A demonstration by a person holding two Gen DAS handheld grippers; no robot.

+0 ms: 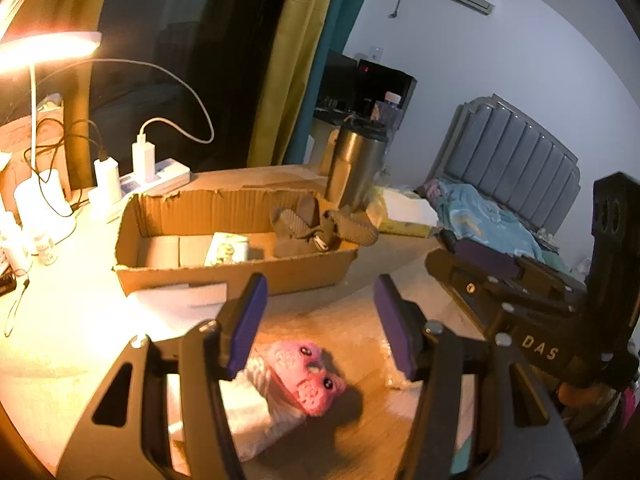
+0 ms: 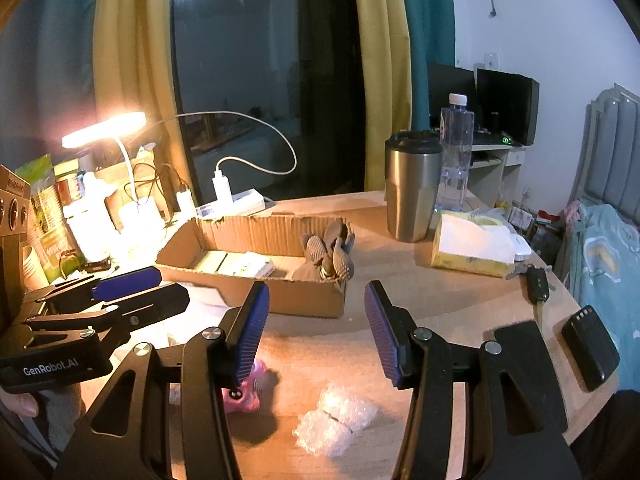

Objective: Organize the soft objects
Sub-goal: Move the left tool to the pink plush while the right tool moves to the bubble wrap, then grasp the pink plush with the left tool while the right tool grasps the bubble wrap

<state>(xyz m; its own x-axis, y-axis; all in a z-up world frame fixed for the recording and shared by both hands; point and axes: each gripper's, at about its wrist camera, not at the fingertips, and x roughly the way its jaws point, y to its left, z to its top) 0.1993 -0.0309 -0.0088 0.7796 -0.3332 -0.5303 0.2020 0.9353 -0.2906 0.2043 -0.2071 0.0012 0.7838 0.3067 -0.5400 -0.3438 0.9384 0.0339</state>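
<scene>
A pink and white plush toy (image 1: 302, 376) lies on the wooden table just below my open left gripper (image 1: 320, 320); it peeks out behind my right gripper's left finger (image 2: 246, 394). My right gripper (image 2: 318, 328) is open and empty above a piece of bubble wrap (image 2: 336, 420). A shallow cardboard box (image 1: 240, 270) stands beyond, holding brown gloves (image 1: 324, 226) and a white packet (image 1: 226, 250); the box also shows in the right wrist view (image 2: 304, 300). The left gripper appears at the left of the right wrist view (image 2: 128, 292).
A steel tumbler (image 2: 412, 188), water bottle (image 2: 456, 152) and tissue pack (image 2: 472, 248) stand behind the box. Car keys (image 2: 536, 282) and a black power bank (image 2: 590, 346) lie at the right edge. A lit lamp (image 2: 104, 130), power strip (image 2: 232, 204) and cables crowd the left.
</scene>
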